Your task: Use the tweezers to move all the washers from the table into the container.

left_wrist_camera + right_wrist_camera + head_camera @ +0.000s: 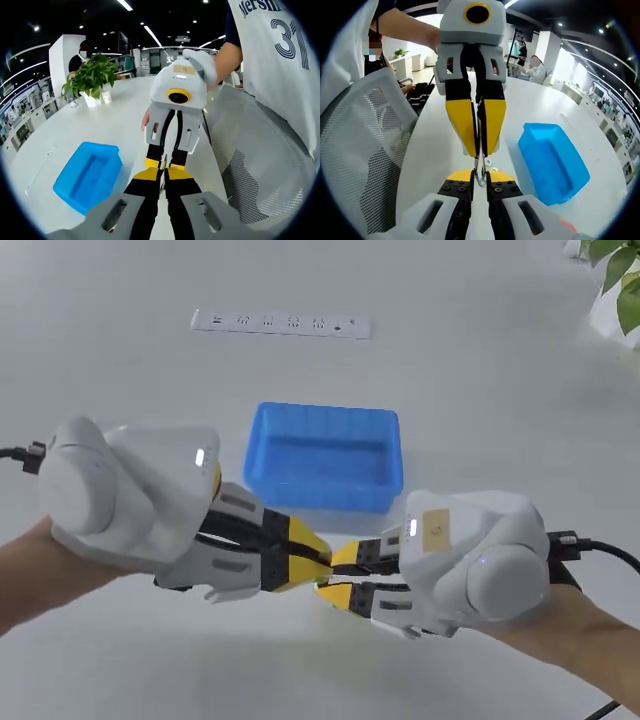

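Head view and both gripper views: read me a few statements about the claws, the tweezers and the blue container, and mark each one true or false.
1. The blue container sits between the claws and the power strip. True.
2. The left claw and the right claw point away from each other. False: they face each other, tips almost meeting.
3. Thin metal tweezers run between the left claw's closed jaws. True.
4. The blue container lies upside down. False: it stands with its open side up.
5. The power strip lies inside the blue container. False: it lies on the table beyond it.
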Demonstrator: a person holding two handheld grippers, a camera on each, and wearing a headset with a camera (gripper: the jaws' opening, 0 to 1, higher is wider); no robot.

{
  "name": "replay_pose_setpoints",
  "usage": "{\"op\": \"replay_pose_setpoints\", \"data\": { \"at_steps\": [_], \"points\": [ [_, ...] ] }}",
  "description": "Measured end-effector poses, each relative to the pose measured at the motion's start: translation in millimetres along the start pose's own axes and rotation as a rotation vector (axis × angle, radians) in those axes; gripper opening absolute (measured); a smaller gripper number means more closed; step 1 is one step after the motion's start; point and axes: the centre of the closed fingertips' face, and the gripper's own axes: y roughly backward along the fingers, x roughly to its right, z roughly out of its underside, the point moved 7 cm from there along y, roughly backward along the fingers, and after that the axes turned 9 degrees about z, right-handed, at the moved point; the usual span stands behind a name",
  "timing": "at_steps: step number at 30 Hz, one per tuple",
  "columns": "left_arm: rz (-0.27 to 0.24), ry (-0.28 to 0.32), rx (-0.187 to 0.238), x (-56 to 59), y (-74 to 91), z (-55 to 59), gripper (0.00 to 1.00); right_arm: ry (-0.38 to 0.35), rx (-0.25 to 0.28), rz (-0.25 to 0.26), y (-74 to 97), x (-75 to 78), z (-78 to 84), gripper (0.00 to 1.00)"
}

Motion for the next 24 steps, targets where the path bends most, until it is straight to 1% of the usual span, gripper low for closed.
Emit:
{"op": "replay_pose_setpoints", "data": {
  "at_steps": [4, 10, 24],
  "points": [
    [0.005, 0.003, 0.001, -1.8, -1.8, 1.5, 0.07, -0.014, -0.005, -0.002, -2.0, 1.0, 2.2, 0.11],
    [0.006, 0.013, 0.015, -4.9, -1.8, 2.4, 0.07, -0.030, -0.003, 0.000, -3.5, 2.7, 3.6, 0.11],
    [0.009, 0.012, 0.022, -3.9, -2.5, 1.5, 0.07, -0.037, -0.006, 0.007, -1.5, 2.7, 5.1, 0.11]
  ]
}}
